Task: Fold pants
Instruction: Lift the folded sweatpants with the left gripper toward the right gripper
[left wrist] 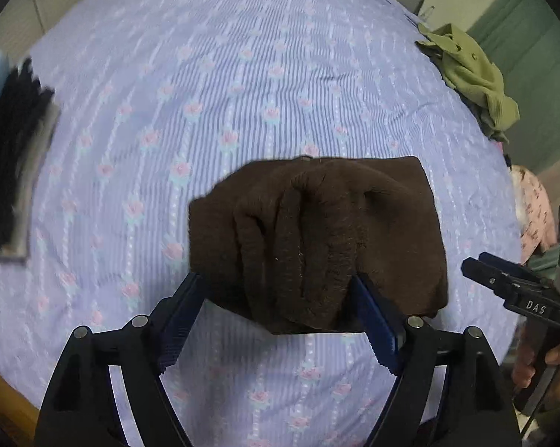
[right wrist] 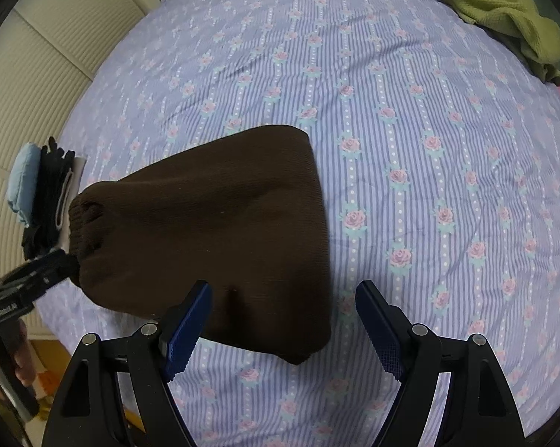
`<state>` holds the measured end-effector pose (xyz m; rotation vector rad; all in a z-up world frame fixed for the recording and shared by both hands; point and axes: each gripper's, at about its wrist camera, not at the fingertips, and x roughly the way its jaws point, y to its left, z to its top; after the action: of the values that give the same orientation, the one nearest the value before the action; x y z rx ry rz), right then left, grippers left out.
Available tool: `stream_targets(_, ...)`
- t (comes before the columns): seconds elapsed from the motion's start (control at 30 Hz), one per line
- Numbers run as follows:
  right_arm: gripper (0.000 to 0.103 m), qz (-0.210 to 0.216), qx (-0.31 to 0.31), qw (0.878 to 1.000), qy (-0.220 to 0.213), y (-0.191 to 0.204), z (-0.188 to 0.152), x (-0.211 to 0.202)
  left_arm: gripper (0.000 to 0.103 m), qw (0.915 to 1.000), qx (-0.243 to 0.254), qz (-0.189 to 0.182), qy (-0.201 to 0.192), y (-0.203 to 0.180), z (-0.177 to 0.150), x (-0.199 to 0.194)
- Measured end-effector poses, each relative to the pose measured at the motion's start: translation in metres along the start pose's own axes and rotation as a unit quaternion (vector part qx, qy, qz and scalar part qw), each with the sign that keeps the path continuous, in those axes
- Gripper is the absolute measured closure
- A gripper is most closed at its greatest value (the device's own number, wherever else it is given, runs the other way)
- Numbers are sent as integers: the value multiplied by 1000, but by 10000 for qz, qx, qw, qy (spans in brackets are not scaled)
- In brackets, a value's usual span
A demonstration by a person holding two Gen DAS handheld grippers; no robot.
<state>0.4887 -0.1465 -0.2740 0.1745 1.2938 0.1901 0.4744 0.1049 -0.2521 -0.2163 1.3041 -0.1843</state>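
Pants (left wrist: pixel 317 242) folded, in left gripper (left wrist: pixel 280 290); right gripper (right wrist: pixel 283 298) open-jawed

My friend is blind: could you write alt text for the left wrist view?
The left gripper clamps a folded brown pants bundle above a purple floral bedsheet. The right gripper waits at the right edge; green clothes lie far right.

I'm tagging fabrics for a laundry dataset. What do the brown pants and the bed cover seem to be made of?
The brown pants look like a soft, matte knit, perhaps fleece: fine ribbing and fuzzy lint show. The bed cover looks like thin, printed woven cotton, with crisp stripes, roses and light creases.
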Motion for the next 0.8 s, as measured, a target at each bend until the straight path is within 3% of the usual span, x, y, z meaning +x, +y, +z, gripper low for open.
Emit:
stream_targets(0.2, 23, -50, -63, 10000, 12, 1, 4, 4, 22, 9959, -736, -531, -30, 6, 1, 14)
stream_targets(0.33, 23, -106, 12, 9999, 63, -6, 4, 6, 22, 9915, -1106, -676, 138, 7, 3, 27)
stream_targets(0.57, 23, -166, 3, 9998, 85, -10, 4, 8, 18, 9897, -1201, -777, 70, 4, 5, 26)
stream_targets(0.67, 23, -157, 2, 9998, 110, -10, 4, 10, 11, 9921, -1024, -717, 64, 1, 6, 33)
stream_targets(0.73, 23, -178, -7, 9997, 136, -10, 4, 12, 16, 9940, -977, -436, 238, 1, 7, 45)
stream_targets(0.77, 23, -197, -15, 9997, 149, -10, 4, 13, 23, 9932, -1017, -469, 311, 4, 6, 51)
stream_targets(0.8, 23, -231, -22, 9996, 158, -10, 4, 13, 41, 9911, -1140, -588, 365, 9, 4, 56)
